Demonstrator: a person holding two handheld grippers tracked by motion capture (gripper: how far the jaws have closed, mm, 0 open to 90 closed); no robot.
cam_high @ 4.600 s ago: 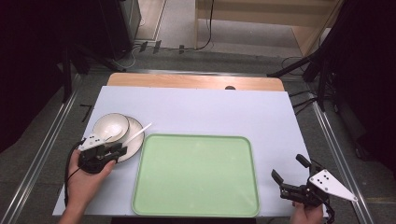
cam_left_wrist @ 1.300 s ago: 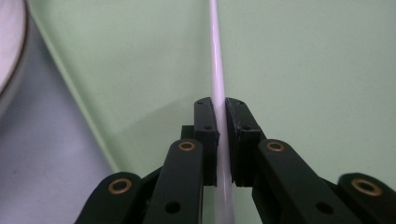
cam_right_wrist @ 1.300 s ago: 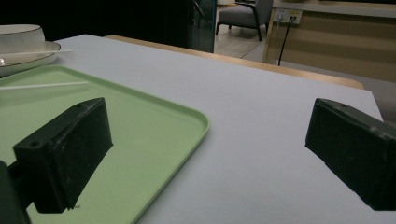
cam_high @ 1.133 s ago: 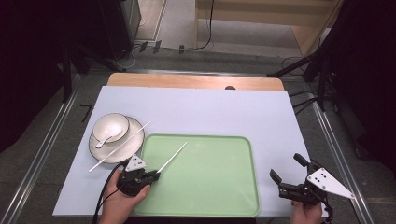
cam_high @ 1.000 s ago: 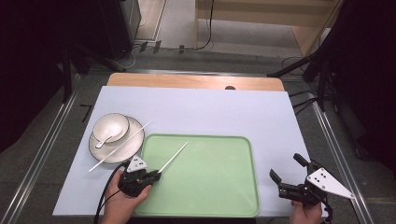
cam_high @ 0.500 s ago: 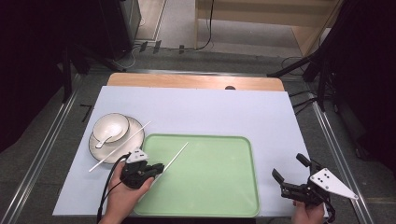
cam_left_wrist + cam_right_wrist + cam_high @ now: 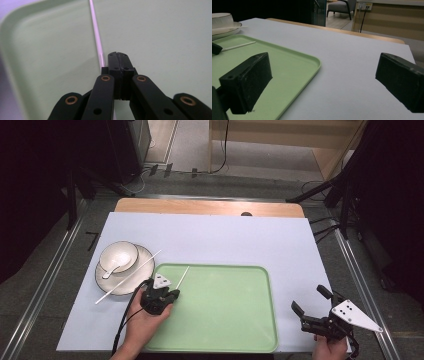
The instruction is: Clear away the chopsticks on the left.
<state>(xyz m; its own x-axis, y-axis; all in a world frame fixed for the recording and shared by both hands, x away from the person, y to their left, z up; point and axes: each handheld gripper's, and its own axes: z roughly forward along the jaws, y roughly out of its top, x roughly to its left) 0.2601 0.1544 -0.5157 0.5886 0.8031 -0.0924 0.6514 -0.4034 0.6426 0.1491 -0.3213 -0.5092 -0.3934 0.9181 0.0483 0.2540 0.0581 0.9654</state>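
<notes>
**Left gripper sitting over a chopstick on the green tray**

You are holding the left gripper over the near-left part of the green tray, with your left hand coming in from the bottom edge. In the left gripper view its jaws are pressed flat together with no gap between them. A white chopstick is running along the tray floor just beside the closed jaw tips, on their left in that view; it is passing alongside them rather than between them, and its near end is slipping out of sight under the gripper's body, so you cannot tell there whether it is touching. From above, this chopstick is lying at a slant with its far end near the tray's back-left rim.

A second white chopstick is resting across the plate at the left of the desk, sloping from near the tray's corner down past the plate's front edge. A white bowl is standing on that plate with a white spoon leaning out of it.

You are keeping the right gripper at the near-right corner of the desk, just beyond the tray's right rim. Its jaws are standing wide apart, with nothing between them but the pale desk surface and the tray's corner.
</notes>
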